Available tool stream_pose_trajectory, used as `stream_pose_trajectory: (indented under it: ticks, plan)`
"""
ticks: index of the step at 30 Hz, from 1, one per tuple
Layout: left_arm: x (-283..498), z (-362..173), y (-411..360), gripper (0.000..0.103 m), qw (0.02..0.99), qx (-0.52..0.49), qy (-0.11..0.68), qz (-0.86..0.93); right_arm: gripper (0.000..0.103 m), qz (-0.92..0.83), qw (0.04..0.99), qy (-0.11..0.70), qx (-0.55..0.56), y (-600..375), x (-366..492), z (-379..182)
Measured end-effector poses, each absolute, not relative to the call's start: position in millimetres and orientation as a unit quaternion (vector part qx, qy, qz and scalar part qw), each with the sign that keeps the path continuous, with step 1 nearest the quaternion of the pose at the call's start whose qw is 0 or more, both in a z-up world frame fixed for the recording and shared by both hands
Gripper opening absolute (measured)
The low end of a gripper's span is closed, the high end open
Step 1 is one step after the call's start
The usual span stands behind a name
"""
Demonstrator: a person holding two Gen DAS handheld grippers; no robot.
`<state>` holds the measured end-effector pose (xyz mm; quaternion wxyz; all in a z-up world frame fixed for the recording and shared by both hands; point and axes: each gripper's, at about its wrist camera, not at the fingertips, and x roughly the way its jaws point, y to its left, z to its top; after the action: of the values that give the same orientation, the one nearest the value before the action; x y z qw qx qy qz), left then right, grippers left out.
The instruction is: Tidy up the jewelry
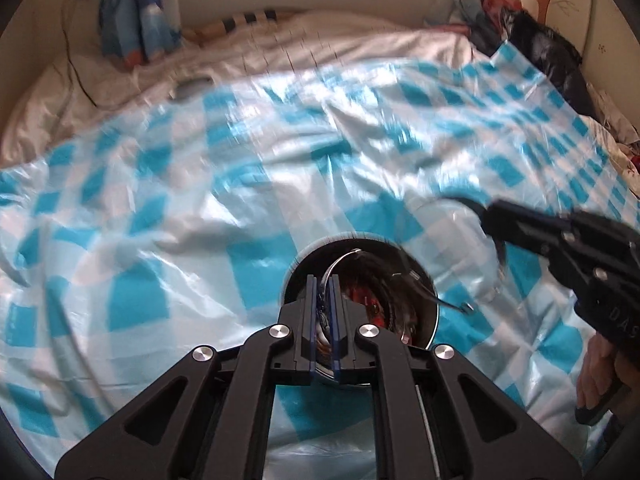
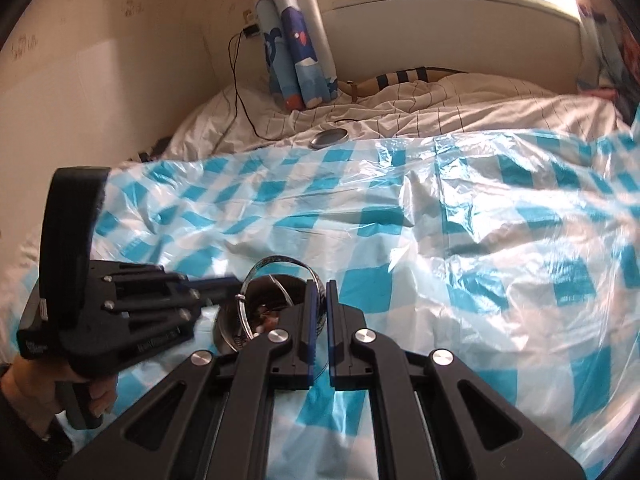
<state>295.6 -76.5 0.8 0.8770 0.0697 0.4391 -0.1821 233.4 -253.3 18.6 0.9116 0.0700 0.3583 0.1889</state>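
Note:
A round metal tin [image 1: 384, 246] [image 2: 224, 336] sits on the checked sheet, with red pieces [image 1: 360, 296] and thin hoops inside. My left gripper [image 1: 324, 280] [image 2: 230, 280] is over the tin's near rim. Its jaws are pinched on a silver bangle [image 1: 344, 262] [image 2: 242, 316] that curves up out of the tin. My right gripper [image 2: 320, 286] [image 1: 486, 220] hovers at the tin's other side. Its jaws are nearly together on a thin dark hoop [image 2: 276, 259] that arcs over the tin. A silver wire with a clasp [image 1: 460, 306] sticks out past the rim.
A crinkled blue-and-white checked plastic sheet [image 2: 480, 260] covers the bed. A round silver lid [image 2: 329, 137] lies at its far edge beside a black cable [image 2: 236, 92]. Dark clothes [image 1: 548, 52] are piled at the far right. A hand [image 2: 100, 396] grips each handle.

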Motion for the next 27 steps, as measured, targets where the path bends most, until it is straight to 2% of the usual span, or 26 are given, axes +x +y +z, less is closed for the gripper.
stream_pose_trajectory:
  ticks: [6,7,8,9,11,13,16,20,23,25,26,27]
  plan:
    - [284.7,17.1,-43.9,0.010,0.887,0.041,0.432,-0.157,0.008,0.203,0.899,0.387,0.030,-222.0,253.4,1.5]
    - [279.5,21.4,-37.5,0.014,0.888,0.036,0.431,-0.154,0.012,0.214,0.890,0.403,0.018,-214.3,256.8,-4.7]
    - [268.7,25.2,-32.0,0.019,0.888,0.038,0.431,-0.154,0.030,0.217,0.886,0.410,0.011,-210.5,257.1,-7.8]
    - [261.2,27.3,-29.7,0.022,0.887,0.041,0.432,-0.157,0.038,0.214,0.887,0.409,0.009,-210.1,254.4,-8.3]
    - [234.2,24.6,-29.9,0.033,0.881,0.048,0.436,-0.178,0.038,0.209,0.893,0.399,0.016,-216.9,245.9,-0.3]
    - [206.6,15.0,-29.7,0.036,0.875,0.046,0.442,-0.192,0.038,0.210,0.892,0.401,0.027,-228.3,227.9,14.0]
    - [178.9,-0.7,-27.3,0.036,0.861,0.025,0.464,-0.209,0.038,0.239,0.871,0.424,0.059,-245.4,181.0,19.8]
    - [147.0,-11.9,-43.7,0.043,0.851,0.053,0.470,-0.228,0.038,0.257,0.834,0.485,0.061,-253.7,121.3,-10.5]
    - [135.0,-12.3,-46.6,0.049,0.853,0.047,0.465,-0.235,0.038,0.262,0.819,0.506,0.068,-251.3,108.6,-23.5]
    - [129.6,-15.4,-46.3,0.049,0.851,0.044,0.467,-0.234,0.038,0.267,0.812,0.515,0.065,-244.9,107.8,-28.8]
    - [126.7,-17.3,-45.9,0.050,0.851,0.044,0.469,-0.233,0.037,0.269,0.808,0.521,0.058,-240.0,108.3,-32.9]
    - [125.1,-19.0,-45.8,0.050,0.850,0.045,0.471,-0.231,0.030,0.270,0.806,0.525,0.049,-236.4,109.7,-35.9]
